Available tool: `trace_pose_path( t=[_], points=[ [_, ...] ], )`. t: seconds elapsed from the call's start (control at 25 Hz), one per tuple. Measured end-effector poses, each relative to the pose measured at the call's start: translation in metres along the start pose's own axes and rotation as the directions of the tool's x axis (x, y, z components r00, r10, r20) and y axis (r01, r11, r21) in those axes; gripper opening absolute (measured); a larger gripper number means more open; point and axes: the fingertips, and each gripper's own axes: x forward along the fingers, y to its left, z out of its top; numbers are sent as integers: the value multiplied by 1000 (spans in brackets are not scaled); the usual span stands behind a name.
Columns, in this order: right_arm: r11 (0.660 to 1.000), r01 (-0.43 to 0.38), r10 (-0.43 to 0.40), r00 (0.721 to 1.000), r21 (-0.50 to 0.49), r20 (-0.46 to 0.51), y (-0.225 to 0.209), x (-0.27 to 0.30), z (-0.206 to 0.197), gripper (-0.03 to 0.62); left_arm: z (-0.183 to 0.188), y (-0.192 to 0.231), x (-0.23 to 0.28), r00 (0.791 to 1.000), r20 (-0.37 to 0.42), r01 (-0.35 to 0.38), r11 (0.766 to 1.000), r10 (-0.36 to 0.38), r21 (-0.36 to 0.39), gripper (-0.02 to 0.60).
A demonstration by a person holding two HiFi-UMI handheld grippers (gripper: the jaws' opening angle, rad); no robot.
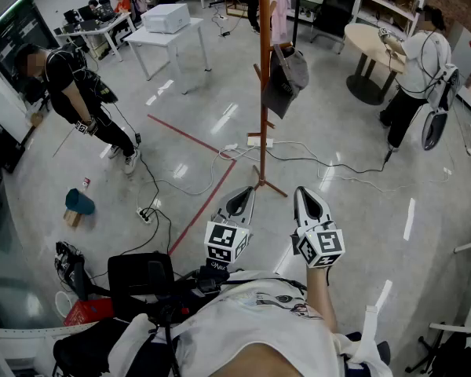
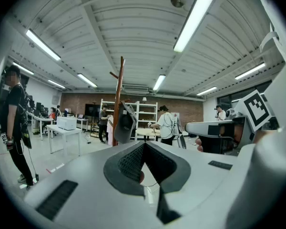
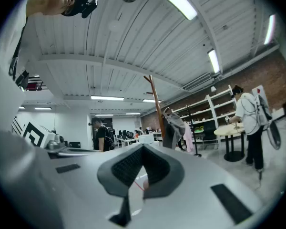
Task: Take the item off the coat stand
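Plainly both grippers are closed and empty: the left gripper (image 1: 243,199) and right gripper (image 1: 309,201) press their grey, ribbed-pad jaws tip to tip. Each carries a cube (image 1: 226,242) of black-and-white square markers, with no readable writing on it. Ahead, well apart from them, a slim brown wooden stand (image 1: 264,93) rises from the glossy grey floor (image 1: 337,203). The item (image 1: 285,75), limp grey cloth that may be a cap, hangs against the pole about halfway up.
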Motion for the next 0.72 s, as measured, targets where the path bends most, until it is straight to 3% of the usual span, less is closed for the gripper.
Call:
trace_pose_path(
  t=[0.72],
  points=[
    [998,-54,54,999,28,1,-9,1,-1,5,-1,-11,15,1000,-2,-29,1000,29,-12,2]
  ],
)
